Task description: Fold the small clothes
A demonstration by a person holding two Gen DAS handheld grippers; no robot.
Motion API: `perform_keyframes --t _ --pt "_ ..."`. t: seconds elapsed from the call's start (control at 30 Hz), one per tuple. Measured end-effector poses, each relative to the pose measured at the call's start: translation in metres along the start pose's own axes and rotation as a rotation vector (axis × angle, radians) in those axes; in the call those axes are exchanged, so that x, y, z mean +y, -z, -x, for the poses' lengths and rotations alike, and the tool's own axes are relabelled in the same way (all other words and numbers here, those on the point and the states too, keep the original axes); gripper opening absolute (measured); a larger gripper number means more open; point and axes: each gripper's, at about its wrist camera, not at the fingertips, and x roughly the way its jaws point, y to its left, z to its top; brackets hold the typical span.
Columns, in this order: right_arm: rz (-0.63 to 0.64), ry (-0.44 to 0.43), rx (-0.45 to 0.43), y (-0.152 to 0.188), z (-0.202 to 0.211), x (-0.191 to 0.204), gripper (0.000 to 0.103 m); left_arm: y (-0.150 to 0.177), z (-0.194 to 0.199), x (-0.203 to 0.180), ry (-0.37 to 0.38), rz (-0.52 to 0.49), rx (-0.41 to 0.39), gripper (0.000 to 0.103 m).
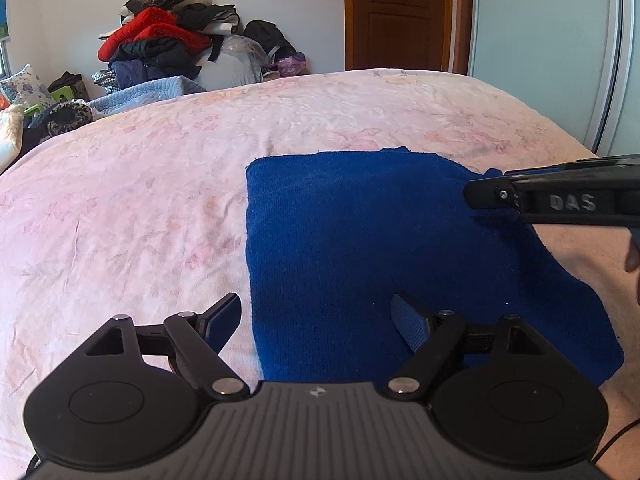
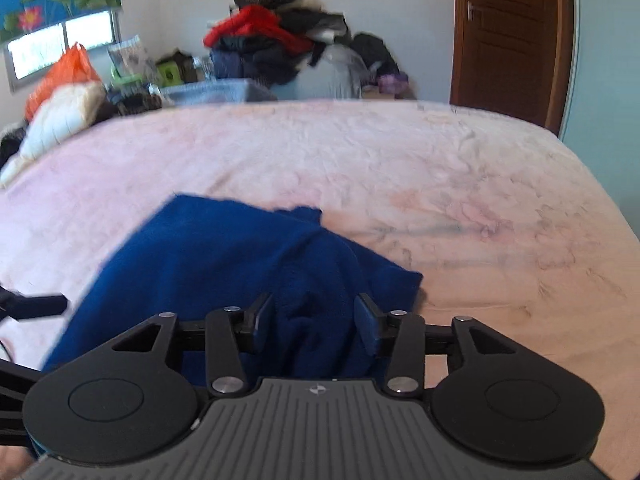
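Left wrist view is filled mostly by a wide bed (image 1: 140, 184) under a pale pink cover, crinkled and soft, printed with faint flowers; its far edge curves against a white wall, and broad bare stretches lie to the left of and beyond the garment. Behind the bed rises a loose pile of clothes (image 1: 168, 36), red, black and grey, and to the right stands a brown wooden door (image 1: 396, 12) with panels and a metal handle. On the cover lies the blue garment (image 1: 360, 248), a thick fleecy knit, roughly rectangular, with a straight left edge, a ragged right edge and a near corner close to the bed's front. The left hand-held gripper (image 1: 316, 320) hovers over the garment's near left part with its jaws spread wide and nothing between them; one finger hangs over pink cover just left of the cloth's edge, the other over the blue. The right hand-held gripper (image 1: 480, 194) reaches in from the right, its tip at the garment's far right corner. In the right wrist view, which is blurred, a raised fold of the blue garment (image 2: 248, 256) sits between the half-open jaws of the right hand-held gripper (image 2: 314, 320), the pads just beside the cloth and not clearly pressing it. Open pink cover runs on to the right.
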Motion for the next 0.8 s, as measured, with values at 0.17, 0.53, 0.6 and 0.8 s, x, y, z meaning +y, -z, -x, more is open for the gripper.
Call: perform_keyframes --t 0.17,0.53,0.6,0.8 --pt "0.055 -0.047 -0.011 0.015 0.022 0.019 0.051 0.001 0.001 -0.001 -0.004 -0.005 -0.001 0.083" --pt "-0.027 -0.015 0.023 0.046 0.035 0.002 0.062 0.007 0.017 0.015 0.023 0.021 -0.041 0.083" --pt "-0.045 -0.027 0.046 0.054 0.034 -0.003 0.063 0.004 0.02 0.028 0.034 0.04 -0.066 0.083" --pt "-0.347 -0.114 -0.027 0.052 0.044 -0.059 0.079 -0.021 -0.009 0.079 0.112 0.171 -0.037 0.084"
